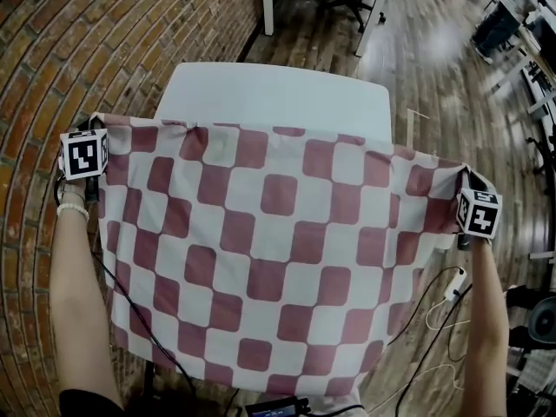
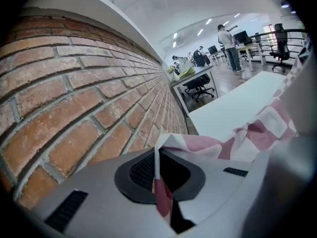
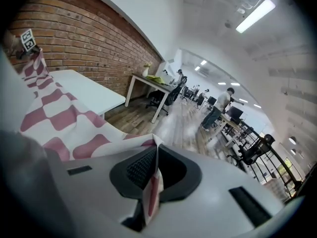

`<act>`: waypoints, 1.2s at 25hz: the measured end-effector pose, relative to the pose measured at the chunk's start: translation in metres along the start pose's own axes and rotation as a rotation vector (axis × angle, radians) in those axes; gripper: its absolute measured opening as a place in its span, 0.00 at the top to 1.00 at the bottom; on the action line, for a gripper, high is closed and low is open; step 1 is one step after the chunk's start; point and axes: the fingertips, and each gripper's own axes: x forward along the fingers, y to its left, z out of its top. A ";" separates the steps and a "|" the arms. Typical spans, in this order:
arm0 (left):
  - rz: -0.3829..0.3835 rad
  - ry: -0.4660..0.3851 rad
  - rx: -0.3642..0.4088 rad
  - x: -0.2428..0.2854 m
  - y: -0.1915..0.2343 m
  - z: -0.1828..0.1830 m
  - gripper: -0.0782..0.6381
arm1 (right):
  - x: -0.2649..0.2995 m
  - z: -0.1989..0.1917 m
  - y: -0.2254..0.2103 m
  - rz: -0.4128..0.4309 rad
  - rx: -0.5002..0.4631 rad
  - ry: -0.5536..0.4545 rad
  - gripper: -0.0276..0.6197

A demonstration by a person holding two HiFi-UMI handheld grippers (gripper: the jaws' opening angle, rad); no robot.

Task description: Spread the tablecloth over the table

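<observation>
Red/white checked tablecloth point(image 1: 278, 259) is up in the air, pulled wide btwn both grippers, lower part hanging down in front of the person. In head view it hides the near part of the white worktop point(image 1: 278, 94); can't tell if it touches. Left gripper point(image 1: 94, 127): jaws pressed together, pinching the cloth's top-left corner, thin fold clamped btwn the pads. Right gripper point(image 1: 463, 174): same, jaws tight on the top-right corner. Brick wall point(image 1: 87, 42) on the left, right beside the worktop. Wood floor point(image 1: 434, 85) on the right w/ white cable point(image 1: 447, 307). Office desks, chairs and people well behind.
</observation>
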 end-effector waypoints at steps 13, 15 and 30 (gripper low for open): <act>-0.290 0.154 0.000 -0.014 -0.056 -0.040 0.58 | 0.004 -0.021 0.039 0.222 0.251 0.014 0.66; -0.307 0.171 0.000 -0.025 -0.059 -0.047 0.57 | -0.007 -0.020 0.041 0.253 0.276 0.000 0.64; -0.374 0.054 -0.105 -0.167 -0.104 -0.135 0.56 | -0.166 -0.048 0.161 0.536 0.315 -0.117 0.64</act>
